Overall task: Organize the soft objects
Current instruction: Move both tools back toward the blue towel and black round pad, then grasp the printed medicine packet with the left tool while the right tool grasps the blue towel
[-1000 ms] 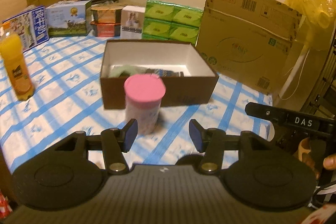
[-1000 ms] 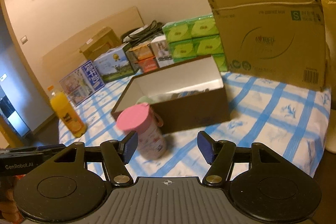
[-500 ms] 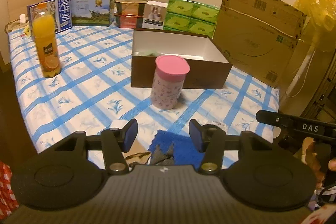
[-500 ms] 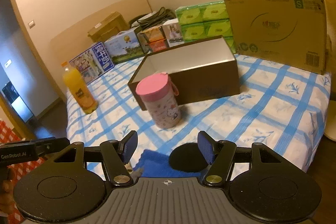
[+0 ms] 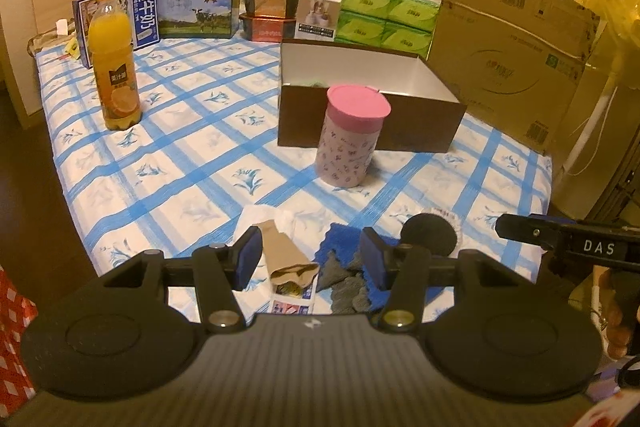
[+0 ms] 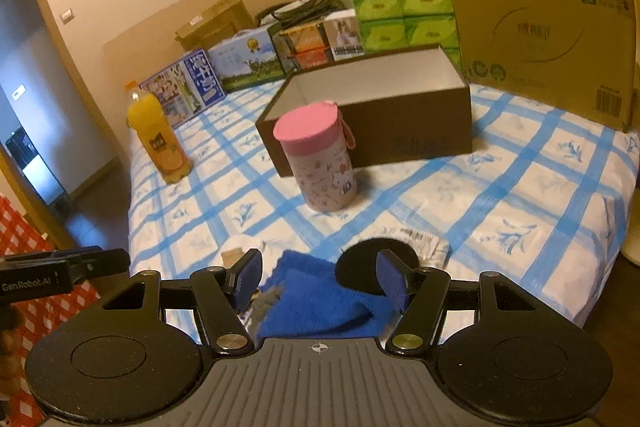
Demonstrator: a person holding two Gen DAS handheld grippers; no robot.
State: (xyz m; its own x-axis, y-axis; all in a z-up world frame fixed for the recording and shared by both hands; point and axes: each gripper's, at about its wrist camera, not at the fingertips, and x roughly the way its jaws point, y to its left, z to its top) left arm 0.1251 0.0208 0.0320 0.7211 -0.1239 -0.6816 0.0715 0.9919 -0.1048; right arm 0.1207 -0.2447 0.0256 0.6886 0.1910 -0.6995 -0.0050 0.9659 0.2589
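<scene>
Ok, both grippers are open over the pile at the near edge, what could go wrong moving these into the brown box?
1. The pink-lidded canister stands right in front of the brown box, on the straight path from the pile; a low carry could tip it.
2. The blue towel, grey cloth and tan sock overlap, so one grasp may drag a neighbour along.
3. They lie near the bed's edge, so a slip could drop them off.

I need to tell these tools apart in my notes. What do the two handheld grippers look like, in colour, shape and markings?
Both look alike. The left gripper and right gripper have black bodies with round discs, silver pivot screws and blue-padded fingers. Seen from across, the left one reads "GenRobot.AI", the right one "DAS".
</scene>
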